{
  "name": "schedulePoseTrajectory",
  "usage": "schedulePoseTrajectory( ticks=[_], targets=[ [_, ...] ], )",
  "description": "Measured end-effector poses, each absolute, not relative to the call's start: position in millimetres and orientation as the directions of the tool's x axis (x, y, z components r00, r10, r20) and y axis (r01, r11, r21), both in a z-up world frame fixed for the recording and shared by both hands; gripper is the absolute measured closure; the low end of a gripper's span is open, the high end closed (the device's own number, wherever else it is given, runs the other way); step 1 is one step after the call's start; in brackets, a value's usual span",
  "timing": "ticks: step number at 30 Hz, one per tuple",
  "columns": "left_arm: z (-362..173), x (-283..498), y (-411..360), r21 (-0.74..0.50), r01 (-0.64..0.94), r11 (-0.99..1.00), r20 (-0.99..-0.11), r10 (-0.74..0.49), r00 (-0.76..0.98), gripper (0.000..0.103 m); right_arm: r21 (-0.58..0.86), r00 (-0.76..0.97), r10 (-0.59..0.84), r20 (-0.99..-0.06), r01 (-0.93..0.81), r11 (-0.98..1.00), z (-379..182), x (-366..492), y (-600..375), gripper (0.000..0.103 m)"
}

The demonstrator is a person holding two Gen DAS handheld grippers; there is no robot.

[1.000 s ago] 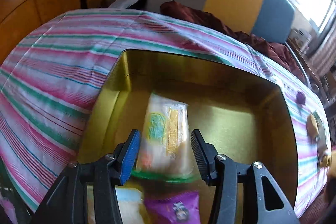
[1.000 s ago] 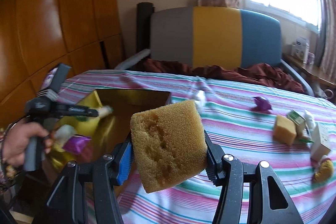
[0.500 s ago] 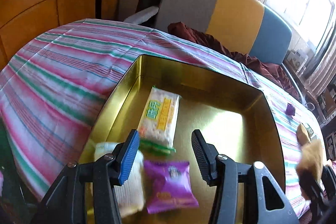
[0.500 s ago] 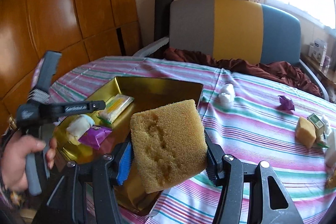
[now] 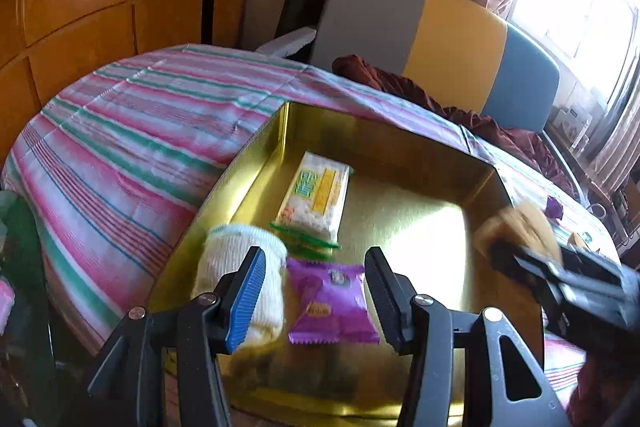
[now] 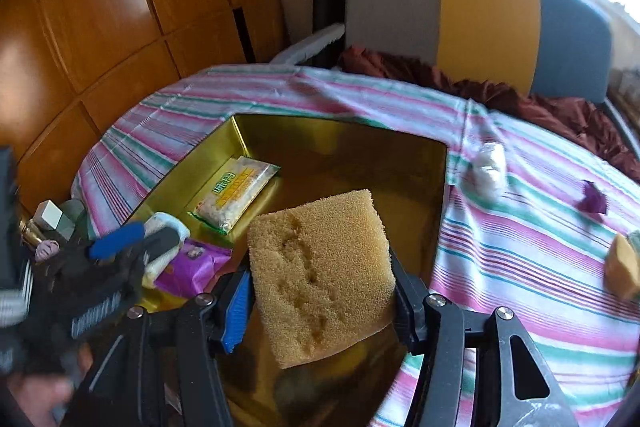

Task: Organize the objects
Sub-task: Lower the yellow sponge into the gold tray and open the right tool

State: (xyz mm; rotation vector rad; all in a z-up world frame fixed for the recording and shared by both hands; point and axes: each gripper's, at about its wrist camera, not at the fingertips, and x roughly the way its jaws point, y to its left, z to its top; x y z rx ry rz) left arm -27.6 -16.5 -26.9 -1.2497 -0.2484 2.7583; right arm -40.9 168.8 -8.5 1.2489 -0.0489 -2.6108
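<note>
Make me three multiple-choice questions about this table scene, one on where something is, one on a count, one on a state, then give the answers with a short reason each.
1. Where does the purple snack packet lie?
A. on the striped tablecloth
B. inside the gold tin
C. on the chair

2. How many things lie inside the gold tin?
A. one
B. three
C. five

3. What state is the right gripper in?
A. closed on the sponge
C. open with nothing in it
B. closed on a packet

Answers:
1. B: the packet rests on the tin's floor, between the left gripper's empty open fingers in the left wrist view.
2. B: a cracker packet, a white rolled sock and the purple packet.
3. A: the fingers press on both sides of the yellow sponge, held above the tin.
</note>
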Motion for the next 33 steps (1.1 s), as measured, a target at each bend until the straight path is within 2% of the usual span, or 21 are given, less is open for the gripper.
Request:
schedulePoseTrajectory(
  ticks=[12,15,18,22,33],
  targets=[
    [-29,-25,-23,-0.183,0.01,-0.983,-0.739,0.131,-0.66,0.051,0.161,-0.501,-0.227,-0.835,0.172,-0.972,-23,-116,138,0.043],
    [-28,-24,-22,-0.181,0.004,-0.983,-0.739,0.134,-0.66,0.051,0.204,-0.476,-0.255,-0.842,0.157,-0.966,-30,-128,133,0.04],
    [-28,-24,-23,-0.187,0.003,-0.982,-0.738,0.138,-0.66,0.051,0.251,-0.456,-0.28,-0.845,0.123,-0.96,-38,-134,134,0.027],
    [-28,-24,-23,-0.197,0.006,-0.98,-0.736,0.144,-0.662,0.051,0.283,-0.47,-0.296,-0.831,0.1,-0.954,-38,-129,139,0.025],
    [-32,-21,-12,-0.227,-0.039,-0.973,-0.739,0.198,-0.644,0.051,0.244,-0.591,-0.258,-0.764,0.106,-0.964,-3,-93,169,0.023]
  ],
)
